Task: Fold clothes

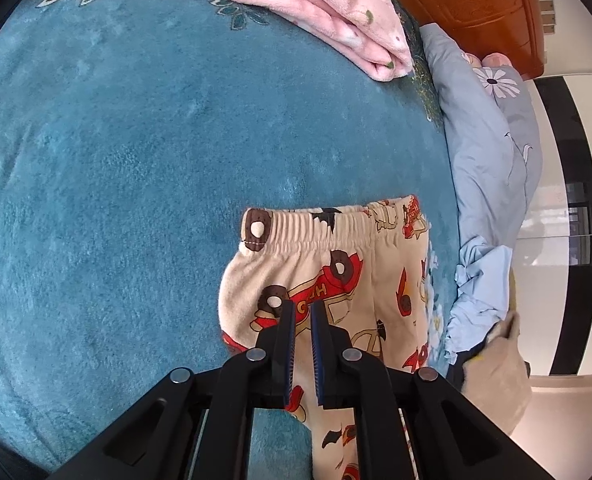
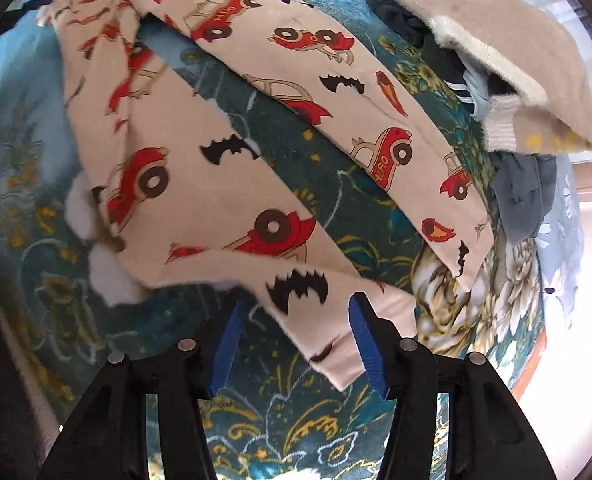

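Left claw (image 1: pixel 303 310), jaws nearly closed with no cloth seen pinched, hovers over the car-print trousers (image 1: pixel 328 280) lying near the blue blanket's (image 1: pixel 116 160) right edge, waistband away from it. Right claw (image 2: pixel 296 312) stands wide over one trouser leg's cuff (image 2: pixel 348 328), nothing gripped. Judging by this, the leg-over-leg fold comes next: close on that cuff.
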